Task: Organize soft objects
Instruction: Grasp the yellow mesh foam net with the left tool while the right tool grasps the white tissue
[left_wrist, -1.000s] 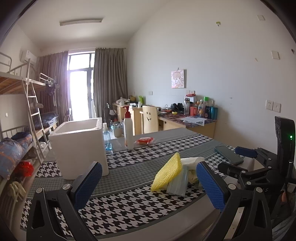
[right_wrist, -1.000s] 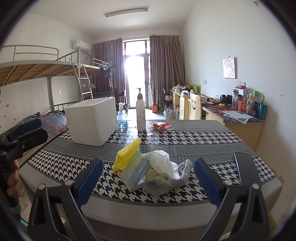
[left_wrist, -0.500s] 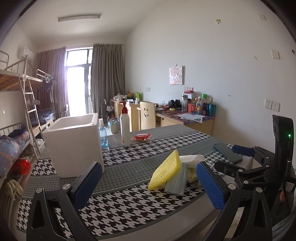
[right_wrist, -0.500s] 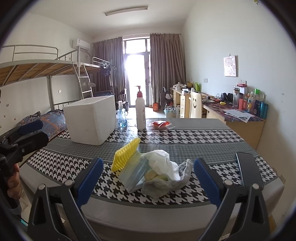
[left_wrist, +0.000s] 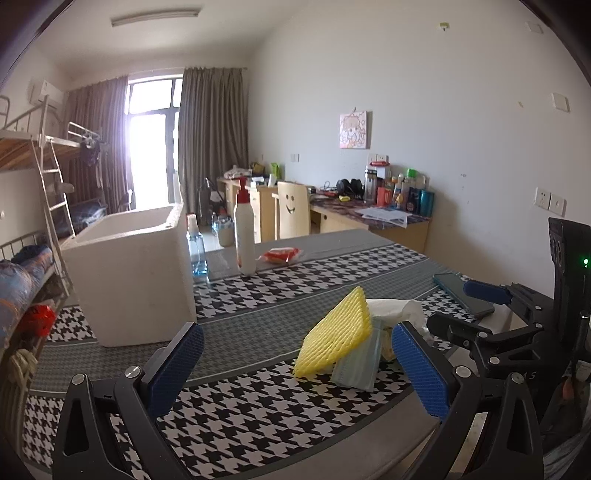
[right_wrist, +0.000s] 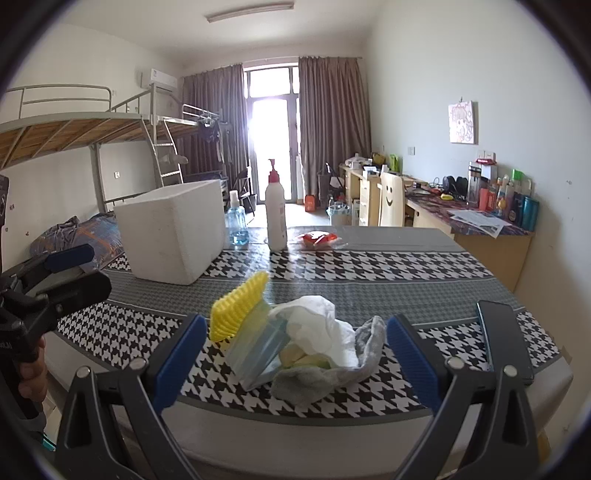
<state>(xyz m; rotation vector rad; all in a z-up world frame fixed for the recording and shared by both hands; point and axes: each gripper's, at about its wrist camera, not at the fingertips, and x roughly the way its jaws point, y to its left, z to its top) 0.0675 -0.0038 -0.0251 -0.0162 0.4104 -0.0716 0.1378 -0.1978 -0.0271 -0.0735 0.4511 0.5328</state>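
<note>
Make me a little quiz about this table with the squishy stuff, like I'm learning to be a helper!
1. True or false: the yellow foam net leans on top of the soft pile.
2. What lies right of the pile, near the table edge? A) a phone B) a spoon C) a book
3. Fill in: the white foam box has no ____ on top.

Key:
1. True.
2. A, the phone.
3. Lid. Both the left tongs and the right tongs are open and hold nothing.

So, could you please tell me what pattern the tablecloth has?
The tablecloth is black-and-white houndstooth with grey bands, clearest in the right wrist view.
</note>
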